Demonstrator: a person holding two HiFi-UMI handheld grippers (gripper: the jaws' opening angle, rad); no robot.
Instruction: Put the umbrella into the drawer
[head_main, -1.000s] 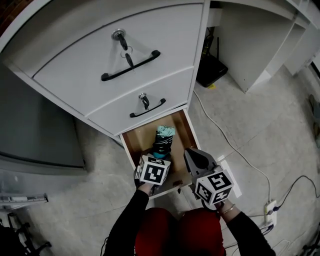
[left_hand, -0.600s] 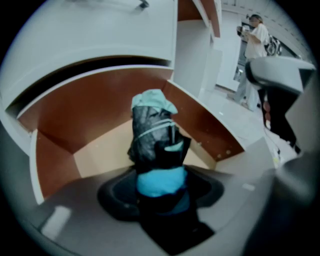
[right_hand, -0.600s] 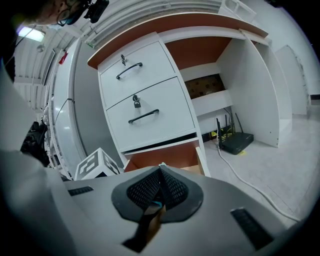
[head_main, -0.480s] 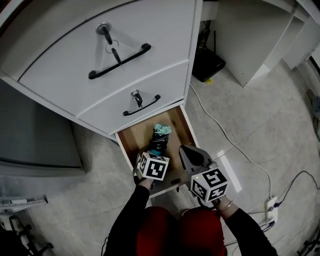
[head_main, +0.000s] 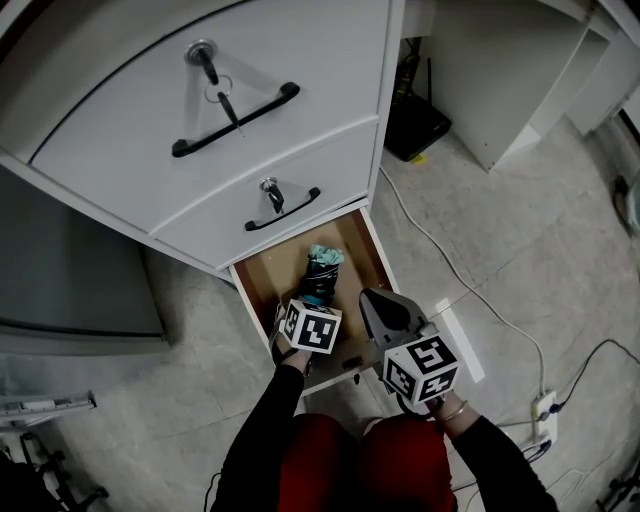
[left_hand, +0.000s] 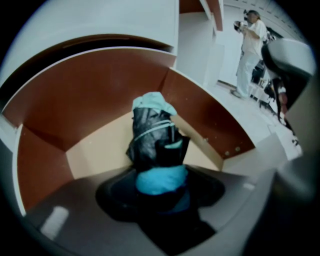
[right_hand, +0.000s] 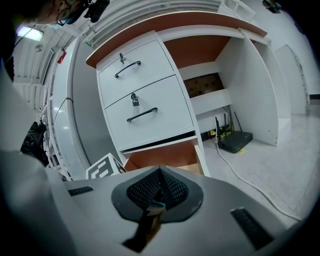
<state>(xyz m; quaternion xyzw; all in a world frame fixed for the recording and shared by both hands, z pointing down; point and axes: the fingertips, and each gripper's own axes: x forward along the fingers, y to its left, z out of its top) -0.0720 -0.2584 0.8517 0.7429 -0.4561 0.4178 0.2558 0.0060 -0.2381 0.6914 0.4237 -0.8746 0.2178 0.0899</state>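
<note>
The bottom drawer (head_main: 374, 255) of the white cabinet is pulled out, its brown inside (left_hand: 210, 115) showing. A folded black and teal umbrella (head_main: 322, 272) lies in it, tip toward the cabinet. My left gripper (head_main: 318, 300) points steeply down into the drawer. Its jaws are opening, with the umbrella's (left_hand: 152, 135) teal near end still between the pads and touching both in the left gripper view (left_hand: 161, 182). My right gripper (head_main: 385, 305) hovers just right of the drawer's front corner, shut and holding nothing (right_hand: 159, 187).
Two shut drawers above carry black handles (head_main: 235, 120) and keys (head_main: 270, 190). A black router (head_main: 420, 130) sits under the desk at the right, and a white cable (head_main: 470, 300) runs across the floor to a power strip (head_main: 545, 415). A person (left_hand: 248, 50) stands far off.
My left gripper has sunk a little lower into the drawer with the umbrella. The right gripper has stayed where it was.
</note>
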